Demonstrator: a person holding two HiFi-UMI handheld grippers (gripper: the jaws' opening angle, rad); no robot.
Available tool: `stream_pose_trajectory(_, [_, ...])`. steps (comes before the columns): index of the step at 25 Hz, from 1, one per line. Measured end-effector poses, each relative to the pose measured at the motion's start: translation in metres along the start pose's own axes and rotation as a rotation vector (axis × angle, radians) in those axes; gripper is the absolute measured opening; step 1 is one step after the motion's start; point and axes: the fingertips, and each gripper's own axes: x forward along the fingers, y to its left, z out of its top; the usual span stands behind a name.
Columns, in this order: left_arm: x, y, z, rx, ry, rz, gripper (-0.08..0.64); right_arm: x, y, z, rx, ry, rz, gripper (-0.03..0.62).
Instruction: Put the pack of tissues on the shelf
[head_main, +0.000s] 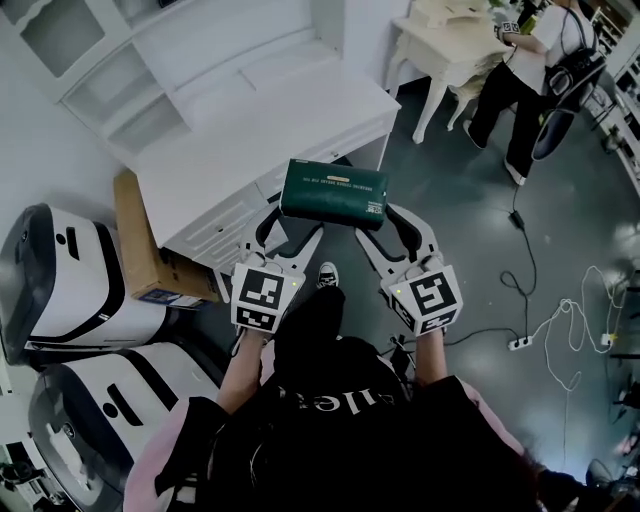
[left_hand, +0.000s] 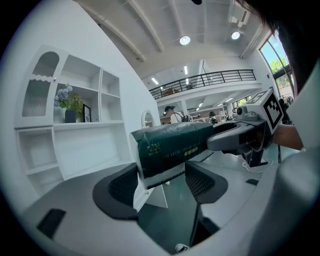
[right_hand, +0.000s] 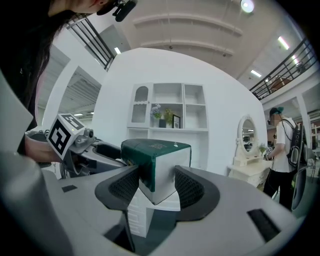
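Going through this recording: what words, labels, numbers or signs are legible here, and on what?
On the pack of tissues: pale print, too blurred to read.
On the cardboard box: blue label, too small to read.
On the left marker cube and right marker cube: square codes, no words.
On the black top: pale letters, not surely readable.

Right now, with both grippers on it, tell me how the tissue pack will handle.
Probably soft: the pack has a creased film wrap that looks pinched where the left gripper clamps its end. Likely light: it spans level between that and the right gripper, each on one end only. The glossy film may slip, so grip firmly.
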Motion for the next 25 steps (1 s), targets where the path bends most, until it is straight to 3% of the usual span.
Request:
stream_pose_trajectory(6, [0.082, 0.041, 0.012, 0.03, -0.032, -0.03, 0.291, 0.057, -0.07, 0.002, -0.025, 0.029, -0.037, 0.247])
stream_pose_trajectory(12, [0.166, 0.112, 0.048, 0.009, -0.094, -0.027, 0.291, 0.135, -0.144, 0.039, -0.069, 0.023, -0.052, 0.247])
stream_pose_trajectory(17, [0.202, 0.148, 0.063, 0.033, -0.12, 0.006, 0.291, 0.176, -0.176, 0.055, -0.097, -0.009, -0.044, 0.248])
stream_pose_trajectory(25, [0.267, 0.2, 0.077, 0.049, -0.089, 0.061, 0.291, 0.245, -0.236, 0.061, -0.076, -0.006, 0.022, 0.247])
